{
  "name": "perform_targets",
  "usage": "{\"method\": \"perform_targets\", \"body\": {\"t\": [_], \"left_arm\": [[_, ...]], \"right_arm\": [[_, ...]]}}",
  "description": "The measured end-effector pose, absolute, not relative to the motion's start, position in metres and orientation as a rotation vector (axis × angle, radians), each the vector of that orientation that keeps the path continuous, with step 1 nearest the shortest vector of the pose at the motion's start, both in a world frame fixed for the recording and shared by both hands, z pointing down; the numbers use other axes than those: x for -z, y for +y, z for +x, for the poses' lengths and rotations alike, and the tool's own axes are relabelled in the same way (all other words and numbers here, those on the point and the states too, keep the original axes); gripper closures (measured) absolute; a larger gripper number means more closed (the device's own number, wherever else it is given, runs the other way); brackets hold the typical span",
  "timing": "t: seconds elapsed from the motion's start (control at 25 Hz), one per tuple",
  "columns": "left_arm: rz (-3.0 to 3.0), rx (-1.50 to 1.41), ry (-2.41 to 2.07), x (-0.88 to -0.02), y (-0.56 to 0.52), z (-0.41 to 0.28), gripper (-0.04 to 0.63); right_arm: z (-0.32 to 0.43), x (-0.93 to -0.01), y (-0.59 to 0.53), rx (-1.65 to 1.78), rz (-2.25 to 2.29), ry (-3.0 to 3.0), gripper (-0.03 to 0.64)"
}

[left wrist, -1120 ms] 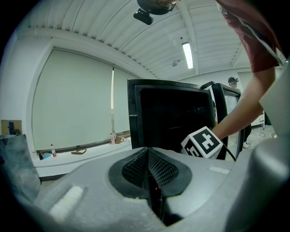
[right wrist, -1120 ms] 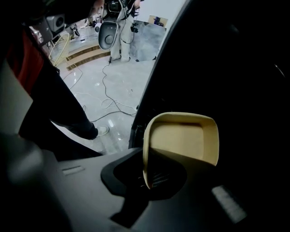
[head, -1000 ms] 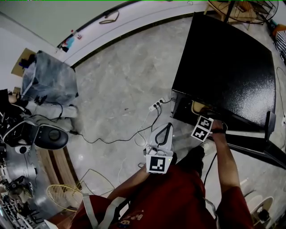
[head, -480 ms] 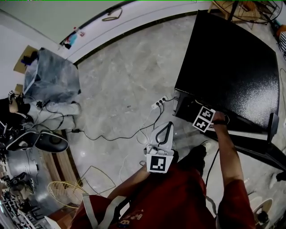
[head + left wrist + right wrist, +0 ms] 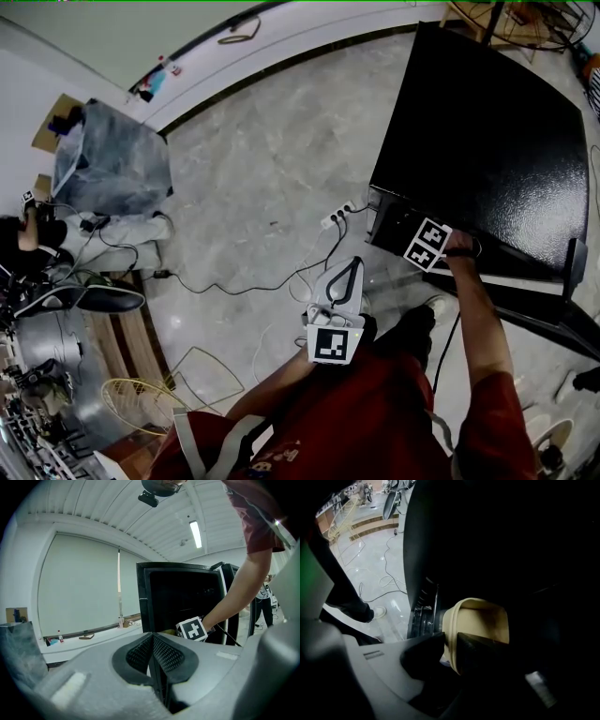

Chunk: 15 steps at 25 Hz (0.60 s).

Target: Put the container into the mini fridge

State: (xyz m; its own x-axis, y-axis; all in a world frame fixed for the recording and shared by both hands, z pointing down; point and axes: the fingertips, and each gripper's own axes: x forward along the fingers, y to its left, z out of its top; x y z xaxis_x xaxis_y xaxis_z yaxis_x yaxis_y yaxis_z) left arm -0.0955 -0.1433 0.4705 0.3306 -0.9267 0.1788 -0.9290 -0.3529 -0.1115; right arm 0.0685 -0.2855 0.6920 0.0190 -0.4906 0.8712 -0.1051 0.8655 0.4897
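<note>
Room: glossy grey marbled floor (image 5: pixel 253 178); black mini fridge (image 5: pixel 487 122) (door open).
Left gripper (image 5: pixel 152 637): clenched, empty.
Right gripper (image 5: pixel 449 645): jaws just opening, astride cream plastic container (image 5: pixel 483 620) wall.

Good luck seeing inside the glossy black box-shaped mini fridge (image 5: pixel 487 131): it's pure dark in the right gripper view. The cream plastic tub container (image 5: pixel 480 620) in its mouth is half hidden behind the right gripper (image 5: pixel 449 651). The jaws have just been opening, with the rim between them. In the head view the fridge's top covers both.
</note>
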Motion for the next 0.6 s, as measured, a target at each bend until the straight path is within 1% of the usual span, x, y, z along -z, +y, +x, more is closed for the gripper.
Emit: {"method": "perform_targets", "body": {"t": [0.08, 0.16, 0.2, 0.32, 0.6], "left_arm": [[2.555, -0.343, -1.774, -0.472, -0.142, -0.096, 0.591], [2.556, -0.346, -1.769, -0.473, -0.141, -0.095, 0.591], [2.557, -0.340, -1.771, -0.473, -0.141, -0.095, 0.591], [2.559, -0.334, -1.769, -0.473, -0.142, -0.094, 0.591], [2.563, -0.310, -1.764, -0.471, -0.142, -0.091, 0.591]], "right_arm": [[0.069, -0.690, -0.289, 0.328, 0.511, -1.530, 0.507], [0.069, -0.688, -0.291, 0.326, 0.530, -1.534, 0.488], [0.068, -0.687, -0.292, 0.322, 0.537, -1.539, 0.462], [0.066, -0.684, -0.289, 0.303, 0.553, -1.554, 0.425], [0.066, -0.675, -0.264, 0.302, 0.575, -1.575, 0.422]]}}
